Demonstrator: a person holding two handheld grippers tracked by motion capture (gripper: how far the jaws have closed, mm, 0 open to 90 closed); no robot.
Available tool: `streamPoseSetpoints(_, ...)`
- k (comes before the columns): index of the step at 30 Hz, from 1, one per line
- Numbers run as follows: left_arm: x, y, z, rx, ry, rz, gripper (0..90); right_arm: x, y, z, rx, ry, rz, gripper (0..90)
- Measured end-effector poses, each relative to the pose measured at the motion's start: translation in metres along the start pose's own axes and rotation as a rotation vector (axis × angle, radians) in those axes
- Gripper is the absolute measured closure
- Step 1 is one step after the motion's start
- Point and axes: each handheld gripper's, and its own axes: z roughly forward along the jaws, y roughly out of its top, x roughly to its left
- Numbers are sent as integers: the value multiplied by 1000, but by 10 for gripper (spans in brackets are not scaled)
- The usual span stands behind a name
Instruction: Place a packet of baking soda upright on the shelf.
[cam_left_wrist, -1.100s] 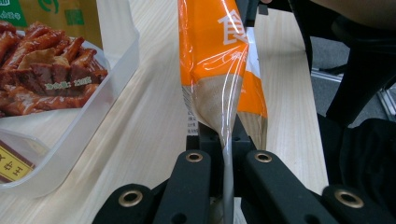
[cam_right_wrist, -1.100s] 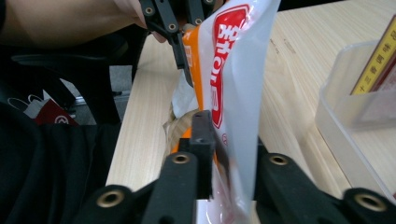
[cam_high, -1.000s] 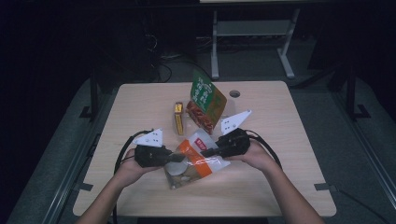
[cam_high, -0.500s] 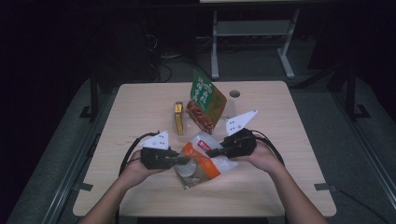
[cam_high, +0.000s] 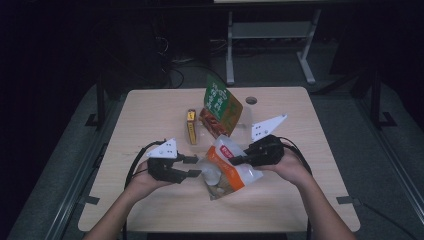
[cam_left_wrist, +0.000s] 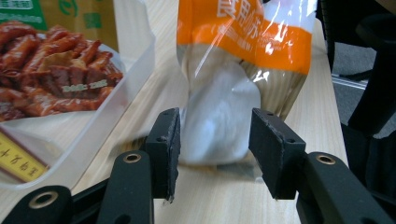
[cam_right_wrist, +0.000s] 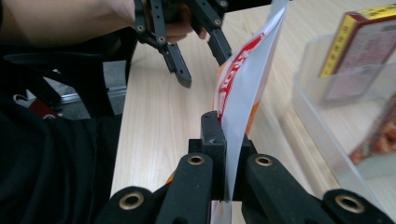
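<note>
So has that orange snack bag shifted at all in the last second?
Yes. The orange snack bag, pinched by the right gripper, has swung upright, its top now nearer the green packet.

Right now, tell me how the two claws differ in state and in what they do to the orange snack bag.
The left claw has just been opening: its jaws stand apart around the bottom end of the orange snack bag, pads clear of it. The right claw is shut, pinching the bag's flat top edge. The left one sits low by the table; the right one carries the bag. Both are black, hand-held and point at the same bag.
</note>
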Motion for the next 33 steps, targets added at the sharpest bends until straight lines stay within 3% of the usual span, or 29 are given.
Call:
streamPoseSetpoints(1, 1, 0, -1, -2, 4, 3, 522, -1, -1, -2, 3, -8, -15, 900)
streamPoseSetpoints(8, 0, -4, -9, 8, 28, -6, 489, 1, -4, -24, 4, -55, -1, 900)
streamPoseSetpoints(19, -7, -35, -28, 25, 92, -90, 318, -3, -14, -62, 10, -158, 36, 900)
streamPoseSetpoints(24, -4, -48, -26, 39, 97, -138, 302, -5, -19, -77, 8, -194, 51, 900)
streamPoseSetpoints(33, -1, -53, -15, 79, 97, -117, 288, -6, -22, -89, 1, -237, 61, 900)
